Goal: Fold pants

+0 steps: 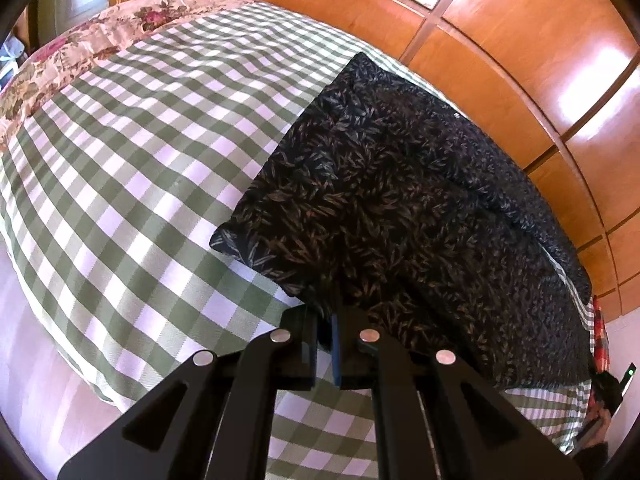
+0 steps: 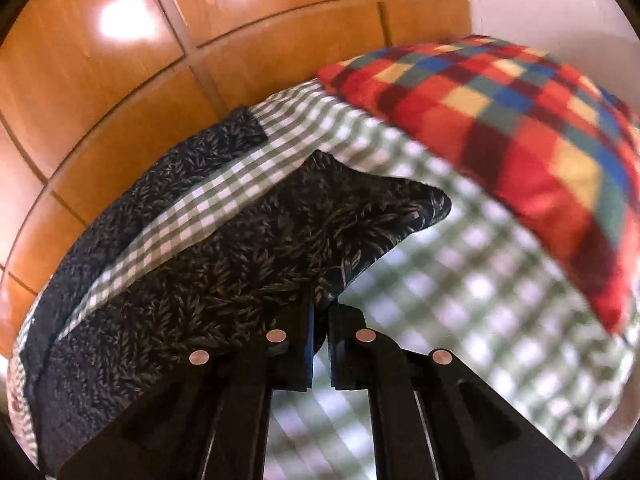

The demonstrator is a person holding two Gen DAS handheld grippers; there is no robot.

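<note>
Gripped the dark leaf-print pants [image 1: 400,184] in both the left gripper [image 1: 325,320] and right gripper [image 2: 320,308], lifted over the checked bed [image 1: 140,168]; risked thin cloth slipping out, spoiling the fold.

support: bed, green-and-white checked cover [image 1: 132,184] | on it: dark leaf-print pants [image 1: 400,184] along the side by the wooden panelling, one part lifted off the cover | red-yellow-blue plaid pillow [image 2: 500,112] at one end | floral quilt [image 1: 80,48] at the opposite end
</note>
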